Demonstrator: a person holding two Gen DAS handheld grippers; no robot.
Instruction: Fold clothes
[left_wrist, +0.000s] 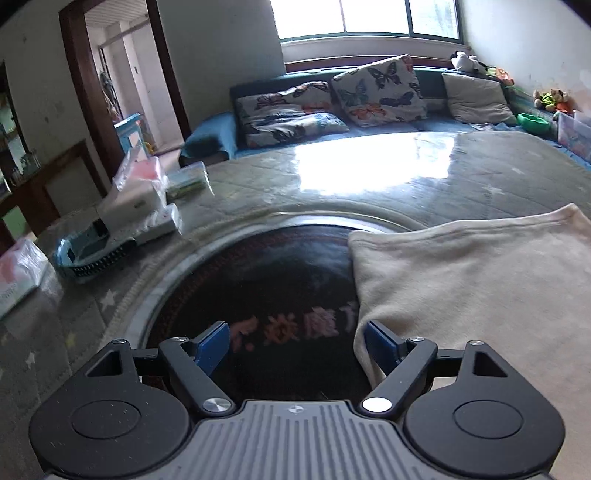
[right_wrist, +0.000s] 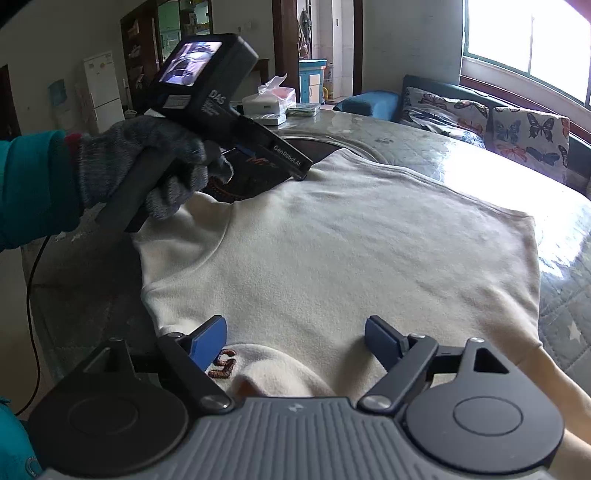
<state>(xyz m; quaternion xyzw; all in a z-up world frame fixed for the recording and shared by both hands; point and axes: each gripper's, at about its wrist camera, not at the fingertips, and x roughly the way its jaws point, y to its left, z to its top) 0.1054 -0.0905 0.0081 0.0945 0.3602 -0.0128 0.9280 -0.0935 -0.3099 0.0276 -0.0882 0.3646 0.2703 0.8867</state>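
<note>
A cream sweatshirt (right_wrist: 351, 251) lies spread flat on the table, with brown embroidered letters (right_wrist: 223, 363) near its front edge. My right gripper (right_wrist: 295, 341) is open just above that near edge, holding nothing. In the left wrist view the sweatshirt (left_wrist: 480, 288) fills the right side. My left gripper (left_wrist: 295, 345) is open at its left edge, over the dark round inset (left_wrist: 266, 288) of the table; its right finger (left_wrist: 380, 341) is beside the cloth edge. The left gripper body (right_wrist: 236, 122), held by a gloved hand, shows at the sweatshirt's far left corner.
The table has a quilted cover under clear plastic (left_wrist: 369, 173). White boxes in plastic wrap (left_wrist: 136, 199), a blue basket (left_wrist: 88, 258) and a tissue pack (left_wrist: 18, 280) sit at its left. A sofa with butterfly cushions (left_wrist: 376, 92) stands behind the table.
</note>
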